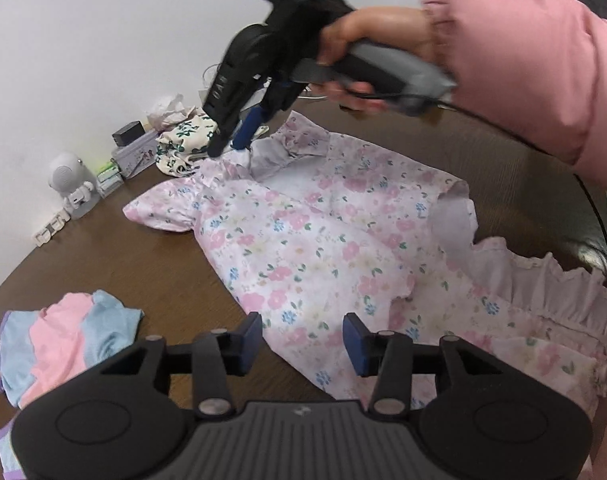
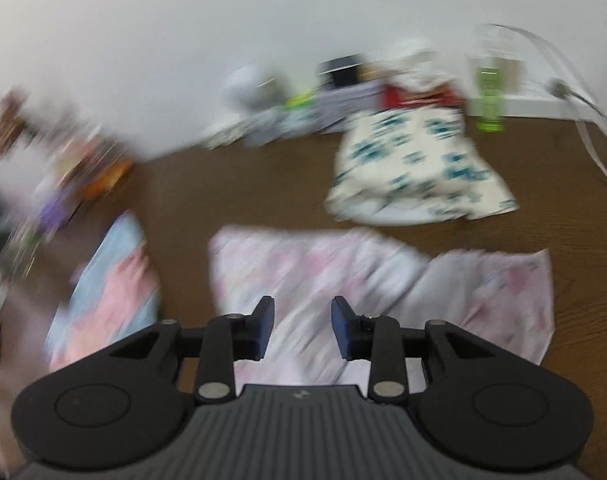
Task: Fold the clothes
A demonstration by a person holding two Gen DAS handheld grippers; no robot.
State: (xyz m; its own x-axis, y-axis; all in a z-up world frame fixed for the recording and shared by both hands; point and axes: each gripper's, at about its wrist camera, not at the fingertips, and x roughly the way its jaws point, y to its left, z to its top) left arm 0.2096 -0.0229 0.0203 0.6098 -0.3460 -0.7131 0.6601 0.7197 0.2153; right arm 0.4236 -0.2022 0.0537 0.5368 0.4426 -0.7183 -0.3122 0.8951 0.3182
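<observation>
Your pink floral dress (image 1: 315,236) lies spread on the brown counter (image 1: 175,272), mostly flat, with its neckline toward the far side and its ruffled hem (image 1: 543,280) running off to the near right. The left sleeve (image 1: 159,212) sticks out flat; the right sleeve (image 1: 455,212) is turned up so its pale inside shows. No fold line is visible across the body, so the dress reads as laid out, not folded.

Your left gripper (image 1: 302,340) hovers over the near edge of the dress with its blue pads apart and nothing between them. Your right gripper (image 1: 239,144) is down at the collar, at the far end of the dress. From the left view its tips seem to touch the fabric there, but the right view is smeared by motion and shows the jaws spread with cloth only below them, so take it as open and not gripping.

Beyond the dress, a cream garment with green flowers (image 1: 183,140) sits crumpled at the far side, clearly not folded. At the near left, a pink and blue garment (image 1: 67,340) lies in a flatter, more compact shape; it may be a finished piece, though you cannot be sure from here.

So, at most one item looks tidy, and the dress and the cream garment are left to fold.
</observation>
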